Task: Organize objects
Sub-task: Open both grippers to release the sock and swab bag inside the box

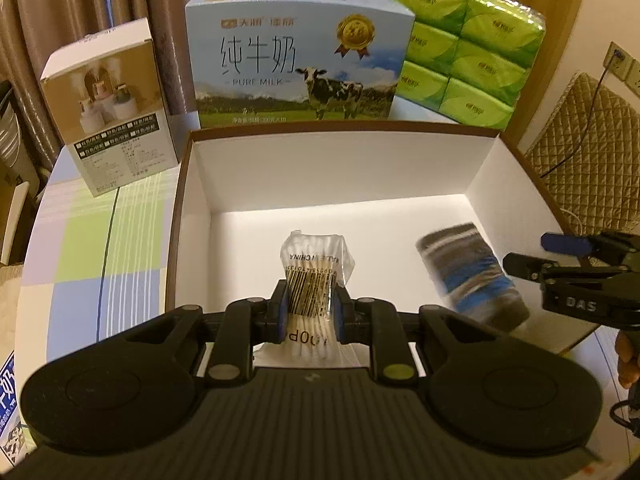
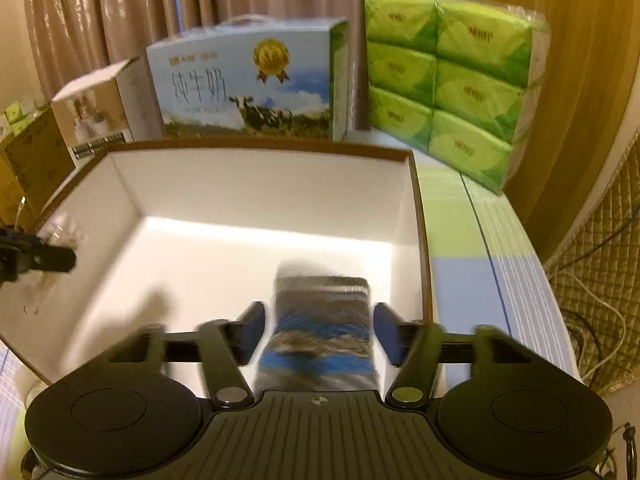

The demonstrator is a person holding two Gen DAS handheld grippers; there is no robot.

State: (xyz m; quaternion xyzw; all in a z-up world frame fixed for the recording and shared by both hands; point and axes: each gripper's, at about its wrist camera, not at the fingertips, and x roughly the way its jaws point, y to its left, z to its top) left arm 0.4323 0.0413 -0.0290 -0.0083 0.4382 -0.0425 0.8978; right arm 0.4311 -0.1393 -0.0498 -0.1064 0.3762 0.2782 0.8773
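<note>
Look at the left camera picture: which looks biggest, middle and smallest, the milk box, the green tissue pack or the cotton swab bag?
1. milk box
2. green tissue pack, close to the milk box in size, so this ranking is unsure
3. cotton swab bag, smallest even though it is nearest the camera

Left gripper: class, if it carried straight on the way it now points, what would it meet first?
Most likely the white floor of the open box. The left gripper, shut on the bag of cotton swabs, points down into it, and nothing else lies ahead; depth is uncertain.
</note>
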